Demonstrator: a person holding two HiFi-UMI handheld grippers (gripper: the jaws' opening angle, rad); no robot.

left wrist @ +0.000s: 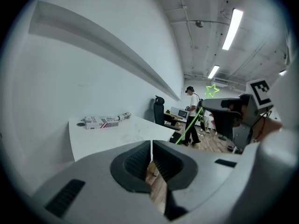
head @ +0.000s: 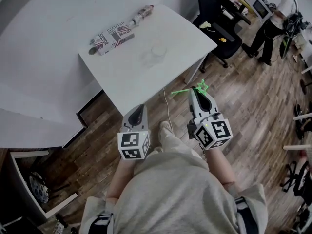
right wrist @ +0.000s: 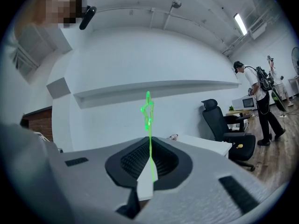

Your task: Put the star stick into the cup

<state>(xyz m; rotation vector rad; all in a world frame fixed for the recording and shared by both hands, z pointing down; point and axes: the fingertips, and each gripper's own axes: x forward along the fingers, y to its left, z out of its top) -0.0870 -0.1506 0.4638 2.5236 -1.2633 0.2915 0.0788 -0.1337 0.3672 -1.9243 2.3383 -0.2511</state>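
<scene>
The green star stick is pinched in my right gripper, which is shut on its thin shaft. Its star hangs over the floor, off the table's near right edge. In the right gripper view the star stick rises straight up from the right gripper. The clear cup stands upright on the white table, ahead and left of the star. My left gripper sits just short of the table's near edge, shut and empty. The left gripper view shows the left gripper and the star stick at its right.
A printed package with a bottle beside it lies at the table's far side. A black office chair stands right of the table, and a person stands beyond it. Wooden floor lies below both grippers.
</scene>
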